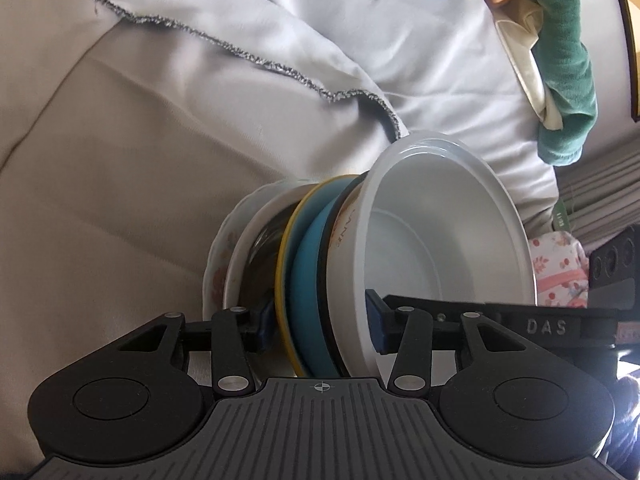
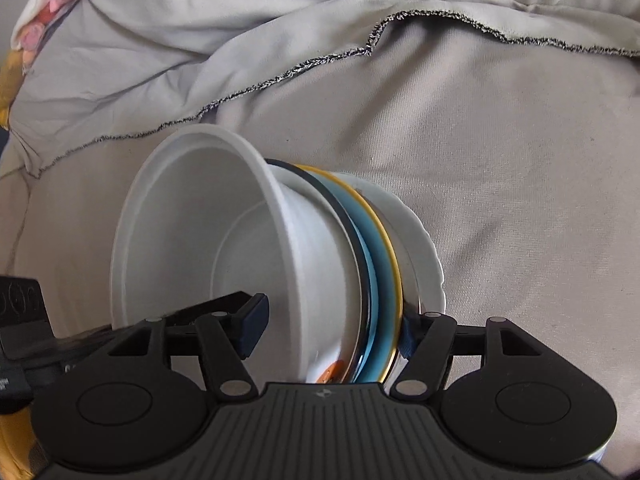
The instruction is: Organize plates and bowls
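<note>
Right now a stack (image 1: 320, 280) of nested dishes is held on its side between both grippers, above a beige sheet (image 1: 120, 200). At the open end of the stack is a white bowl (image 1: 432, 240), its mouth turned sideways; behind it in order come a dark rim, a blue plate (image 1: 306, 296), a yellow rim (image 1: 282, 280), a dark dish that is mostly hidden, and last a white scalloped plate (image 1: 214, 272) with a flower print. The left gripper (image 1: 320, 328) is clamped across part of the stack: one pad sits inside the white bowl against its wall, the other presses just behind the yellow rim, ahead of the scalloped plate. The right gripper (image 2: 330, 326) grips the same stack from the other side, one pad inside the bowl (image 2: 192, 240) and the other behind the yellow rim, next to the scalloped plate (image 2: 424, 256). Beyond the stack lies a pale cloth (image 1: 320, 40) with a dark stitched edge, rumpled over the sheet. Farther past the bowl, in the left wrist view, hangs a green cloth (image 1: 568, 80), and just beside the bowl's rim a floral fabric (image 1: 556, 272) shows.
</note>
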### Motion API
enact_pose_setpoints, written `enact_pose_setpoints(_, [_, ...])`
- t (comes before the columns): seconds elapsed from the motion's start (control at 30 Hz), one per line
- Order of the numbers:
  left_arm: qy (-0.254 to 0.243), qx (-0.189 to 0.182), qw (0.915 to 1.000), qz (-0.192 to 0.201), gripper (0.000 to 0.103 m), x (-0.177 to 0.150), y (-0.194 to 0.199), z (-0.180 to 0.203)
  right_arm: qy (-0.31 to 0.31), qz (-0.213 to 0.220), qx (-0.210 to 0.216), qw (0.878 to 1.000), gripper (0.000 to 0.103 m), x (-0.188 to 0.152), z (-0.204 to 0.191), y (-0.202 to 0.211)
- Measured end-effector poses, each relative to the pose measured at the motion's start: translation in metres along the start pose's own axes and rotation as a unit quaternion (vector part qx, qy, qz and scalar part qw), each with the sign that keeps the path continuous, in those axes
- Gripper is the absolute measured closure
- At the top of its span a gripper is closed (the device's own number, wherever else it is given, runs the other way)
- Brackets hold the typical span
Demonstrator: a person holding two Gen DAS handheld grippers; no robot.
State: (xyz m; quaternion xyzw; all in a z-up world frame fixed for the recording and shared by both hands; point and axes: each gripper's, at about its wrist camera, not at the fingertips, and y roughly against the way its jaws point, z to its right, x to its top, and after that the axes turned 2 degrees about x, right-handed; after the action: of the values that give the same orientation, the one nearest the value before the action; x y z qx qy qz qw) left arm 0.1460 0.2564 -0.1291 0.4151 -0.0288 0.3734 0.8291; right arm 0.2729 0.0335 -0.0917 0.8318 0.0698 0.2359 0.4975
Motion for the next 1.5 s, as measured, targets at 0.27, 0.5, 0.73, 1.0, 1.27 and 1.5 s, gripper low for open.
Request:
enact_pose_setpoints(0.27, [0.022,-0.02,0.9995,-0.016,0.054,0.0,-0.003,-0.005,0.016,-0.004,-0.019,1.0,0.04,-0.005,-0.006,0.007])
enact_pose_setpoints(0.5, [0.003,0.003,0.9997,0.023,0.048,-0.002,0.014,0.002,0.068,0.065,-0.061,0.994,0.042,-0.008,-0.023,0.039])
enact_pose_setpoints(0.73, [0.005,0.002,0.9977,0.068,0.048,-0.003,0.032,0.001,0.138,0.115,-0.096,0.979,0.04,-0.017,-0.045,0.054])
enact_pose_setpoints(1.0, [0.032,-0.026,0.9938,0.103,0.048,0.0,0.049,-0.011,0.157,0.116,-0.134,0.971,0.04,-0.04,-0.038,0.029])
enact_pose_setpoints(1.27, [-0.019,0.008,0.9976,0.066,0.045,-0.003,0.033,0.006,0.143,0.127,-0.133,0.973,0.04,-0.046,-0.034,0.033])
enact_pose_setpoints(1.5, [-0.05,0.006,0.9971,0.058,0.047,-0.01,0.026,0.017,0.117,0.119,-0.117,0.979,0.036,-0.038,-0.03,0.024])
